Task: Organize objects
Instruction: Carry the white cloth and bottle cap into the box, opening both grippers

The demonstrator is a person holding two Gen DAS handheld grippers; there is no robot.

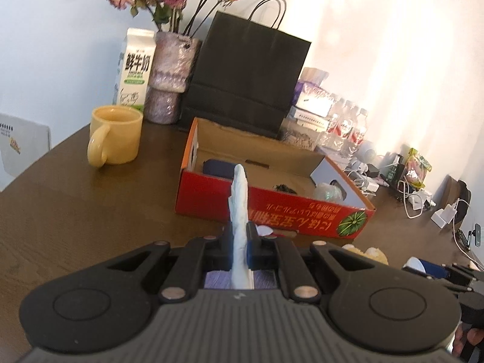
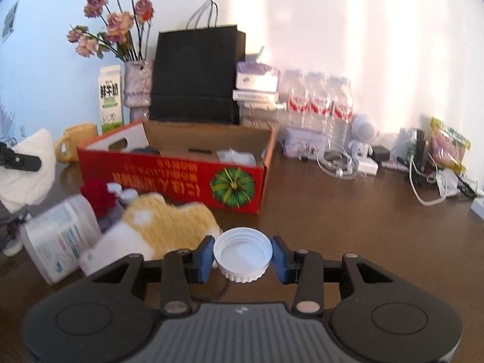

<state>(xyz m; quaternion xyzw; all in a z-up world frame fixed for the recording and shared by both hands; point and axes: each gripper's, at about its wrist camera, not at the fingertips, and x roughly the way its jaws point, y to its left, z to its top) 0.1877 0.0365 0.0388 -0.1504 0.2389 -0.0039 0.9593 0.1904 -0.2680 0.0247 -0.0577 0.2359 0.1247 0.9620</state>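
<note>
Left wrist view has my left gripper (image 1: pixel 239 243) clamped tight on a folded white cloth (image 1: pixel 240 208), which sticks up floppy in the middle of the frame, right in front of the red cardboard box (image 1: pixel 272 211). Over on the right wrist view, my right gripper (image 2: pixel 243 255) is partly open with a white bottle cap (image 2: pixel 243 254) squeezed between the blue pads, open side facing up. That box sits mid-frame on the brown table (image 2: pixel 348 211) and already has a few bits inside, so I'm guessing both things go in there. Stuff that worries me: the cloth is only pinched along a thin edge and it's limp, so it could snag on the near wall of the box or slide out if I swing too fast. The cap is round and smooth, so a small knock could pop it sideways out of the pads. There's also a white jar (image 2: pixel 60 239) lying on its side and a yellow knitted thing (image 2: pixel 169 224) at lower left, just beside the cap, easy to bump.
</note>
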